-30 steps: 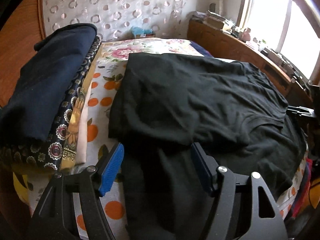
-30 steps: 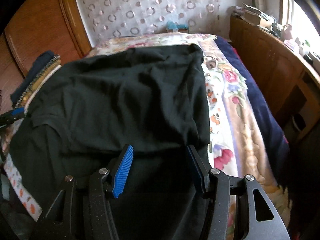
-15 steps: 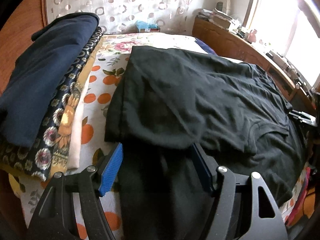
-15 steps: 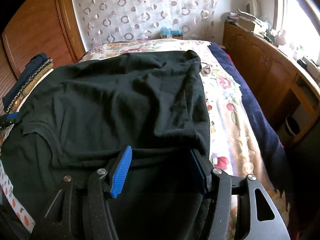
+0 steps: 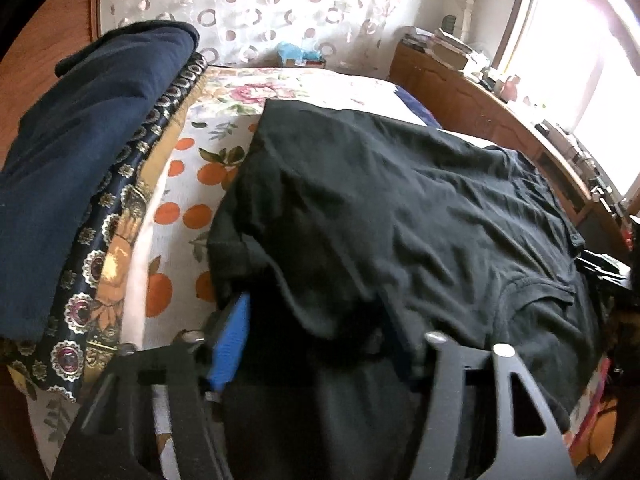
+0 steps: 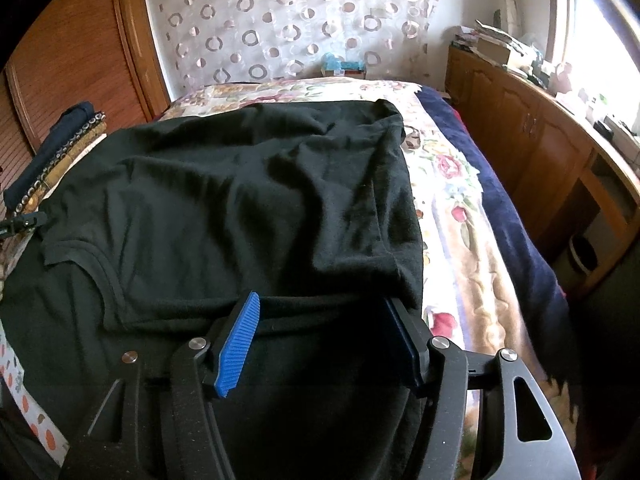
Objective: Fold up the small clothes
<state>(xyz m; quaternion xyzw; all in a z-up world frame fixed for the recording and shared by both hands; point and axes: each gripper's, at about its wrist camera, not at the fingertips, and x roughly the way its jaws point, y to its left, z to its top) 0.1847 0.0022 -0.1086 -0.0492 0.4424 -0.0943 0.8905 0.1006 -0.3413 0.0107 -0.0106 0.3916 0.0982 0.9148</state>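
The black t-shirt lies rumpled, its hem doubled back over both spread tongs.

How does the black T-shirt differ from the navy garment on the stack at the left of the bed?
The black T-shirt lies spread across the bed's middle, wrinkled, with a sleeve turned in; the navy garment is already folded compactly. The T-shirt rests directly on the floral bedspread, while the navy garment tops a pile of patterned fabrics. The T-shirt covers far more area. Both are dark and plain.
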